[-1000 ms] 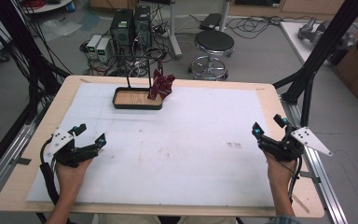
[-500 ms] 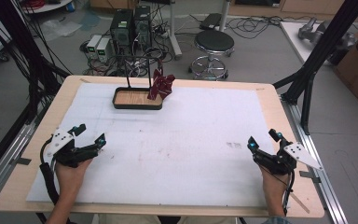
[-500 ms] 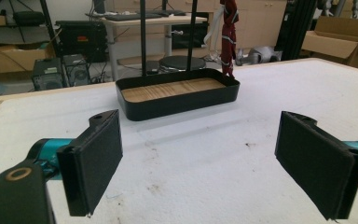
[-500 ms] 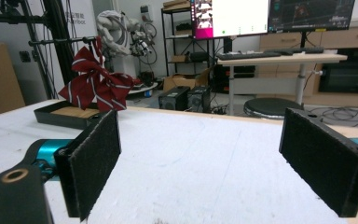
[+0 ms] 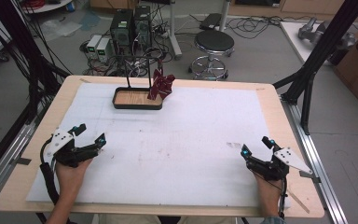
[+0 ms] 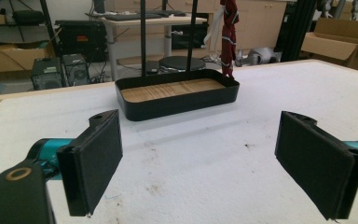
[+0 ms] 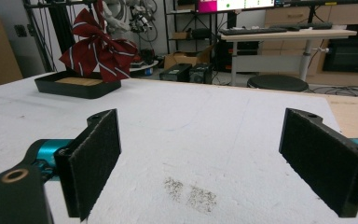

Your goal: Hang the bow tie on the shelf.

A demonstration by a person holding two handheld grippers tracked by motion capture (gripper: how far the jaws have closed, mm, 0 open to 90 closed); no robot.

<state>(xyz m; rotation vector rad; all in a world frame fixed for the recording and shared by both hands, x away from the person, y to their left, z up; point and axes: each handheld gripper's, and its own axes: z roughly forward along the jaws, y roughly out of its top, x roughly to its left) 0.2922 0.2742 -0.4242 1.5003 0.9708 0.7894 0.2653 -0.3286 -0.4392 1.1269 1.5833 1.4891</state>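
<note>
I hold two grippers: my left gripper (image 5: 89, 134) near the left edge of the table (image 5: 279, 107), and my right gripper (image 5: 256, 145) near the right edge, both low over the white sheet (image 5: 186, 135) at my side of the table. On the sheet there is one black tray (image 5: 137, 99) with a wooden floor, one thin black stand (image 5: 129, 70) rising from it, and one dark red striped bow (image 5: 161, 85) hanging at the tray's right end. In the left gripper view the jaws are spread wide, with bare sheet between them; in the right gripper view the jaws are likewise spread wide and hold nothing. The bow (image 7: 100, 49) and tray (image 6: 177, 95) sit at the far side of the table, well apart from both grippers: ahead and to the right of my left gripper, ahead and to the left of my right gripper. In the left gripper view the bow (image 6: 228, 32) is seen edge-on and its top is cut off, as are the upper parts of the stand (image 6: 142, 37). How the bow is fastened to the stand cannot be made out. One grey smudge (image 7: 190, 191) marks the sheet just ahead of my right gripper.
</note>
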